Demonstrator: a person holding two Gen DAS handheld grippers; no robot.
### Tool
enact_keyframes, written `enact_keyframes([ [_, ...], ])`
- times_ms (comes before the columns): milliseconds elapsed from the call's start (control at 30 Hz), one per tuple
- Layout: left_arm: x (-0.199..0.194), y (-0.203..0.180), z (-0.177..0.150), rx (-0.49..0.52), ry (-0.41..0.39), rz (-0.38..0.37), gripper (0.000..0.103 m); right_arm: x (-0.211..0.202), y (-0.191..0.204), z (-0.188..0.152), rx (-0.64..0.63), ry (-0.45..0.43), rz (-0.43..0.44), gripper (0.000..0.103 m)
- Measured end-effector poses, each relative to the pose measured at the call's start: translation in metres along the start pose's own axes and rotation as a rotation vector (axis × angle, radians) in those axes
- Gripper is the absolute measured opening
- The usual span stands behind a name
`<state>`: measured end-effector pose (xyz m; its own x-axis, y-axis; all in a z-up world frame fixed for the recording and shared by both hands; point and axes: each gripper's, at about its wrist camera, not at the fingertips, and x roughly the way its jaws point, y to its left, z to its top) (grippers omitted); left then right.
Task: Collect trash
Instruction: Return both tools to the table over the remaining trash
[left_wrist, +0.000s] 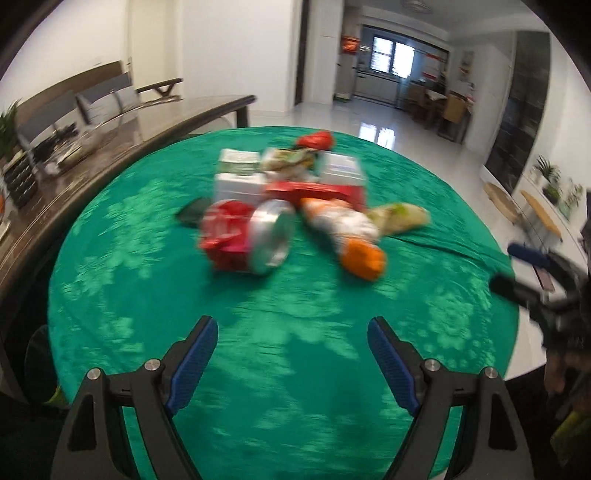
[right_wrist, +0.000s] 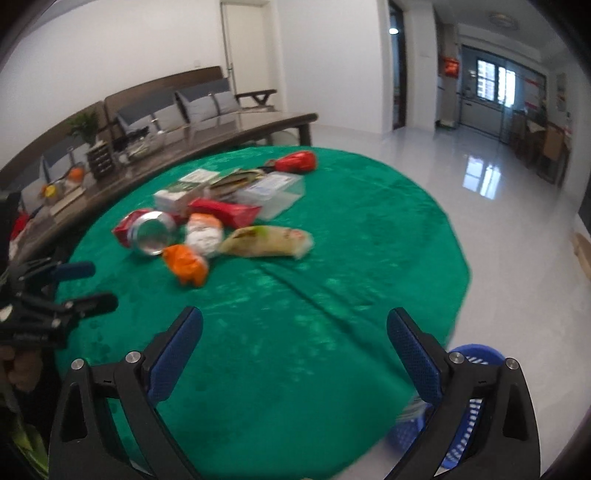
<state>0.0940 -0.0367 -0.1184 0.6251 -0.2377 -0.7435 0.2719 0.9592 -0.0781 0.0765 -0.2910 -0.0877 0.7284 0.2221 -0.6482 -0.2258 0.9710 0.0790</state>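
- The round counter (left_wrist: 155, 295) wears a green cloth of shiny, slightly crumpled fabric with a paler leaf or flower pattern woven in; a long crease runs across it in the right wrist view.
- A blue plastic basket (right_wrist: 461, 417) with slotted walls stands on the glossy pale floor just beside the counter's near right edge, partly hidden behind the right claw.
- The trash lies heaped together toward the far middle of the counter, well apart from both claws.
- A clear, box-shaped plastic container (right_wrist: 273, 194) and a white cardboard box (left_wrist: 236, 186) sit at the back of the heap; printing on them is too blurred to read.
- A red cylindrical tin with a silvery metal end (left_wrist: 255, 236) lies on its side at the left of the heap.
- A crinkled orange-and-white plastic wrapper (left_wrist: 347, 232) lies just beside the tin, and a long beige-green soft packet (right_wrist: 266, 242) lies to its right.
- A flat red packet (right_wrist: 225, 212) and a crumpled red bag (right_wrist: 295, 162) lie farther back; no lettering is legible.
- The left claw (left_wrist: 291, 341), black with ribbed blue pads, stands wide apart over bare cloth, holding nothing.
- The right claw (right_wrist: 295, 332), of the same make, is also spread wide and empty.
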Motion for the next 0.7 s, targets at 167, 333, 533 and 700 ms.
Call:
enact_keyframes([
  [167, 0.012, 0.027, 0.021, 0.009, -0.002, -0.036, 0.085, 0.034, 0.034, 0.005, 0.006, 0.06, 0.1, 0.1],
  [333, 0.047, 0.022, 0.051, 0.101, -0.009, 0.02, 0.085, 0.061, 0.043, 0.021, 0.059, 0.104, 0.159, 0.099],
  [533, 0.074, 0.03, 0.068, 0.072, 0.004, 0.018, 0.085, 0.09, 0.06, 0.032, 0.045, 0.167, 0.182, 0.09],
  [700, 0.081, 0.036, 0.071, 0.041, 0.016, -0.011, 0.08, 0.108, 0.068, 0.037, 0.025, 0.197, 0.17, 0.059],
])
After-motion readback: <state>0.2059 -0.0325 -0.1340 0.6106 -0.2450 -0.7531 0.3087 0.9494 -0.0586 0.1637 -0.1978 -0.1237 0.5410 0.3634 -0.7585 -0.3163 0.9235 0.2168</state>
